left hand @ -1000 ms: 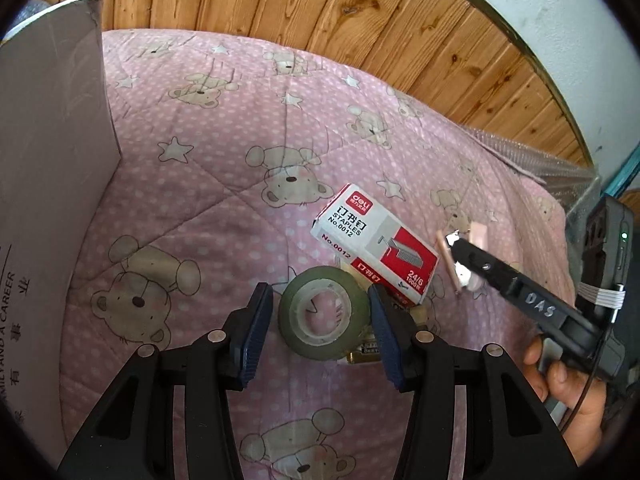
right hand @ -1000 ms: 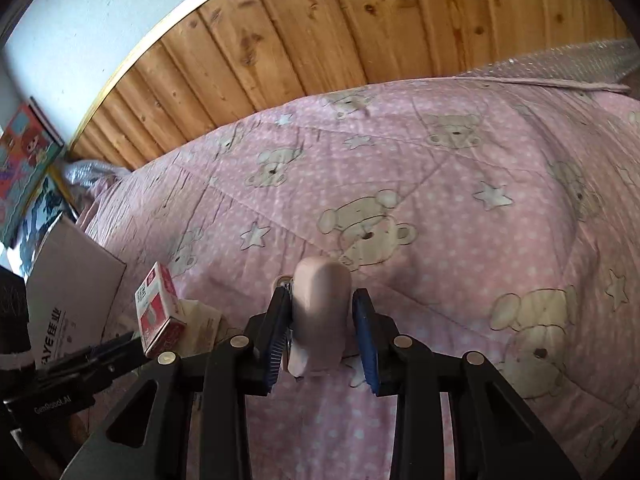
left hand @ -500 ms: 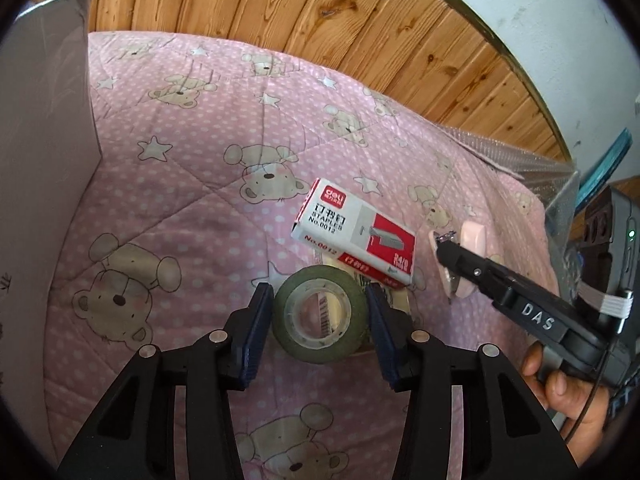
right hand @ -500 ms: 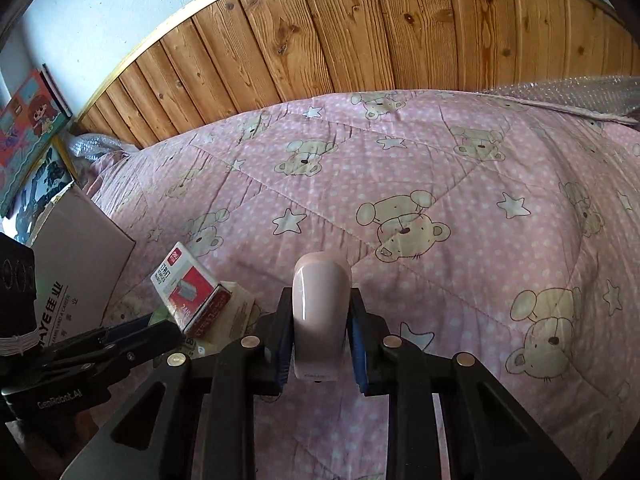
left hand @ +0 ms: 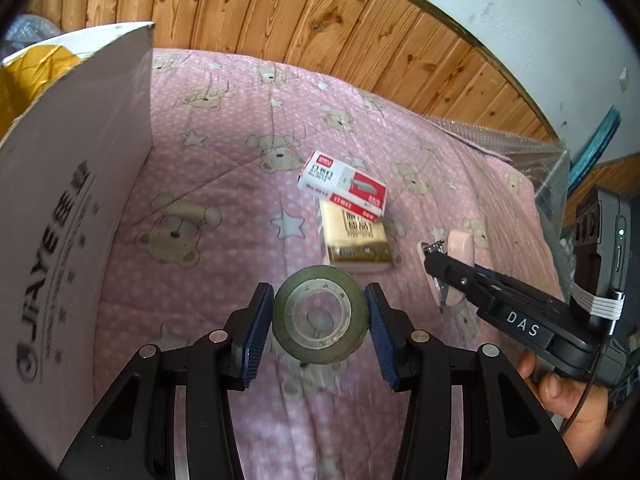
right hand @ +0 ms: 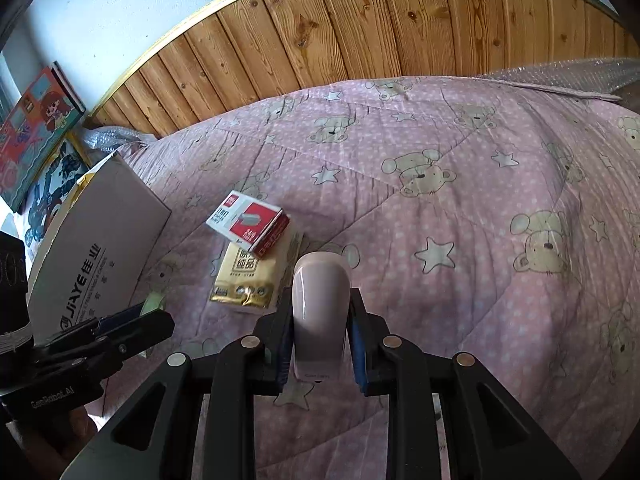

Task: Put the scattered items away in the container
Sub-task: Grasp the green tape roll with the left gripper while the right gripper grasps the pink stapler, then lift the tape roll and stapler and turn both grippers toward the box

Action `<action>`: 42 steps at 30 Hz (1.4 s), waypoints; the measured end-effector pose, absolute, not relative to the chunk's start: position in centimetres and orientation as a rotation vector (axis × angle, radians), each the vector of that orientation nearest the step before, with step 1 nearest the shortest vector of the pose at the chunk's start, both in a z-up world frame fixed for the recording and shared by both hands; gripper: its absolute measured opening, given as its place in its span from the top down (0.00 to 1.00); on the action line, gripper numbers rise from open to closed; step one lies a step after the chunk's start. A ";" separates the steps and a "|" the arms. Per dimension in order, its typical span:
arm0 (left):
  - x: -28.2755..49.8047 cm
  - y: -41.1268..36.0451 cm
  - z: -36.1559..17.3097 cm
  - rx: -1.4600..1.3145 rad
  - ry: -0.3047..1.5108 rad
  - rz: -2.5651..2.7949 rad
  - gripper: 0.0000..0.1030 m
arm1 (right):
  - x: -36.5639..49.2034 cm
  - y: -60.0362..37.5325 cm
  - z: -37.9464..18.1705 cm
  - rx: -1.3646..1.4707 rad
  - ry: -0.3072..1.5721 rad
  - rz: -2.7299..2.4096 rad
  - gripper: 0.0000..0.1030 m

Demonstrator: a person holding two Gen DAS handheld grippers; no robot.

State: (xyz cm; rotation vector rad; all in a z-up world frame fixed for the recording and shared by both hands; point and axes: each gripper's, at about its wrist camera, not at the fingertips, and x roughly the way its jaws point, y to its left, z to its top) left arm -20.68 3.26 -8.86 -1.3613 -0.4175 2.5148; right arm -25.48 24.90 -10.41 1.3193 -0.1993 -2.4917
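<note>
Tape roll (left hand: 320,316) clamped in left gripper (left hand: 320,326); right gripper (right hand: 319,334) grips pink stapler (right hand: 320,312) (underside hidden); tissue pack (left hand: 356,236) half-covered.

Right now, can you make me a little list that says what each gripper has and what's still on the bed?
left gripper: shut on the tape roll, lifted above the quilt
right gripper: shut on the pink stapler
still on the quilt: staples box lying partly on top of a tissue pack
container: cardboard box, to the left of the items
inside the box: cannot tell
</note>
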 end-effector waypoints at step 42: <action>-2.2 -2.6 -2.5 -1.223 -0.442 2.585 0.53 | -4.8 15.7 -7.6 1.246 0.034 -2.431 0.75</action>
